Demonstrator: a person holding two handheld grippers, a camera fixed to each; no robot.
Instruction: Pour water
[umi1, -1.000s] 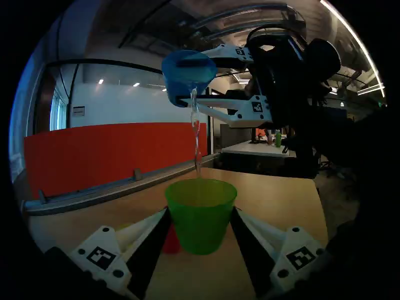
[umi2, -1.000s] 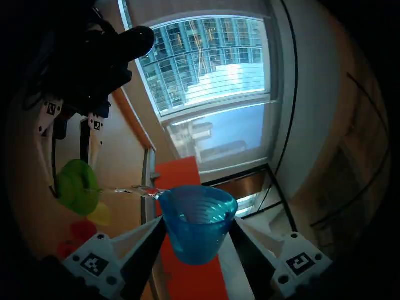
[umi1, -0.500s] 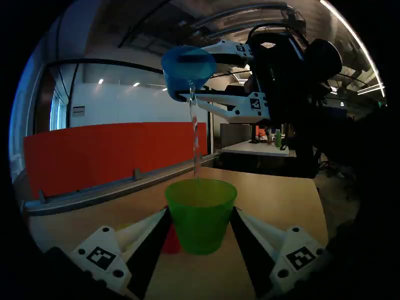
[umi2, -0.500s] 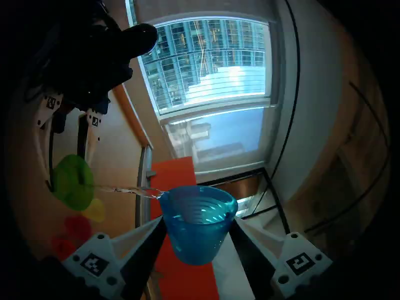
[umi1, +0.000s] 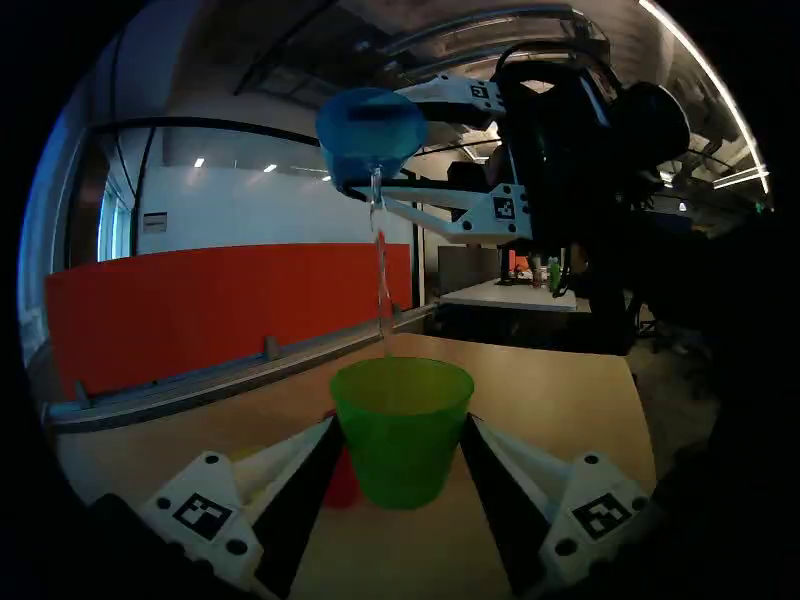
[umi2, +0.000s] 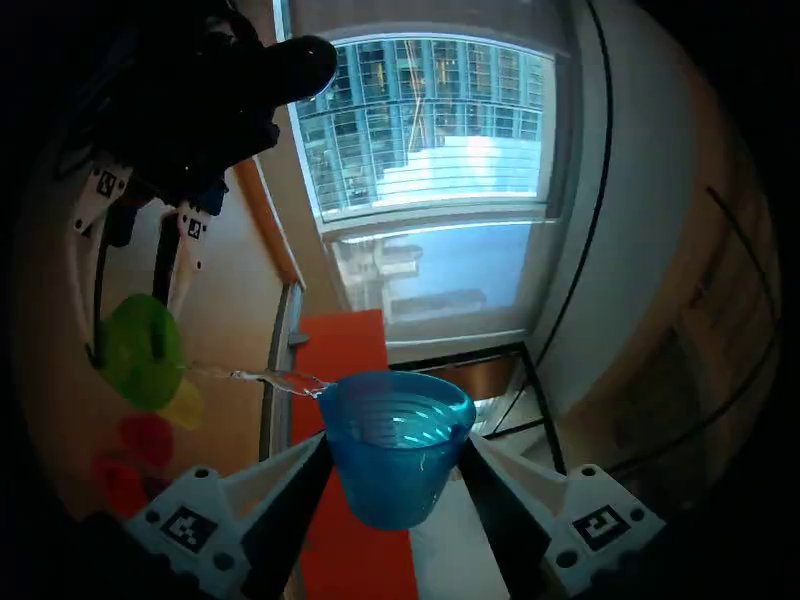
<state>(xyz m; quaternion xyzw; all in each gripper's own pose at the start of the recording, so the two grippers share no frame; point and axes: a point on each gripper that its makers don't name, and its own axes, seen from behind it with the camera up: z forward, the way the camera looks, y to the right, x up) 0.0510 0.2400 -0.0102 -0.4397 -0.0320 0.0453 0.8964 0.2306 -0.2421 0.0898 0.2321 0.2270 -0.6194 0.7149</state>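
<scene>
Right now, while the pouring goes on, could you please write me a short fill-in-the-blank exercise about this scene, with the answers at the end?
1. The right hand-held gripper grips the ____ cup.
2. The left hand-held gripper grips the ____ cup.
3. A thin stream of ____ runs from the blue cup down into the green cup.
Missing words: blue; green; water.

Translucent glossy plastic green cup (umi1: 402, 440) and blue cup (umi2: 395, 455); smooth matt wood tabletop (umi1: 560, 395).
</scene>
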